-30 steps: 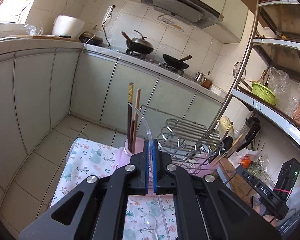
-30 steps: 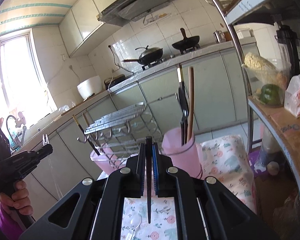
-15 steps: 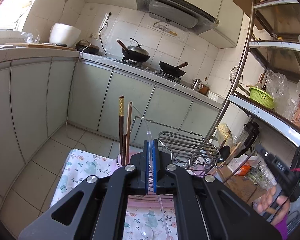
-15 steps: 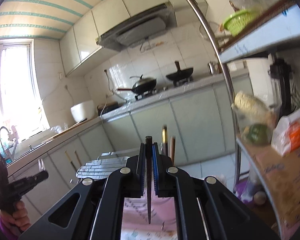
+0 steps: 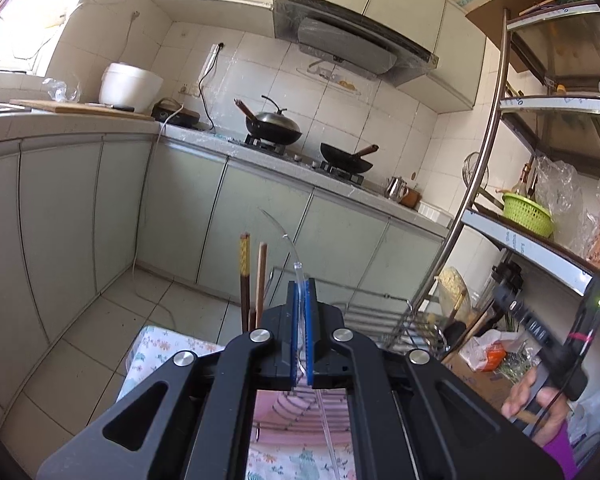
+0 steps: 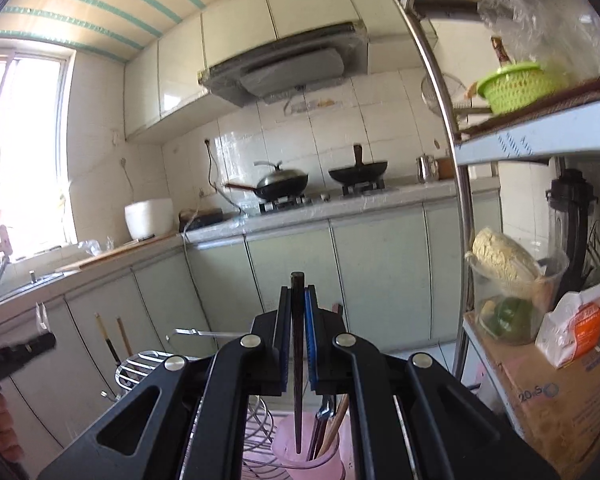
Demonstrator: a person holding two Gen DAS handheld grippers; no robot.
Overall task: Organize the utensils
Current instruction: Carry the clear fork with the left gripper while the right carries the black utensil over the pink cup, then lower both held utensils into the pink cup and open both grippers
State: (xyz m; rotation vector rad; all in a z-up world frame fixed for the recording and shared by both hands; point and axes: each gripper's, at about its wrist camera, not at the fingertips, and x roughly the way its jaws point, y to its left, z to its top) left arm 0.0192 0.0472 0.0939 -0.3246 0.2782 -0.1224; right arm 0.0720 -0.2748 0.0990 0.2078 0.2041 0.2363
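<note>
The left gripper [image 5: 301, 312] is clamped on a clear spoon [image 5: 290, 246], whose thin handle curves up past the fingertips, while the rest of it runs down between the jaws. The right gripper [image 6: 298, 320] is clamped on a dark chopstick [image 6: 298, 360]. This stick hangs almost straight down, and its lower tip is just over the mouth of the pink cup [image 6: 300, 452], which stands below and slightly ahead of the fingertips.

The main risk, I think, is with the chopstick. The jaws hold it near its top only, so it can swing or slip, and if it is let go while the tip is off the opening, it may hit the rim and fall outside the cup. Other utensils [image 6: 328, 428] already lean in the right part of the cup, so the free space is on the left and is narrow. The clear spoon is smooth and thin, and I judge it can turn or slide in the grip.

In the left view, two chopsticks [image 5: 252, 280] stand just left of the fingertips. The wire rack [image 6: 140, 368] is close on the left of the cup, so a low sideways move could catch on it. Behind are cabinets and a stove with woks [image 5: 274, 126]; a shelf post [image 6: 456, 208] rises on the right.
</note>
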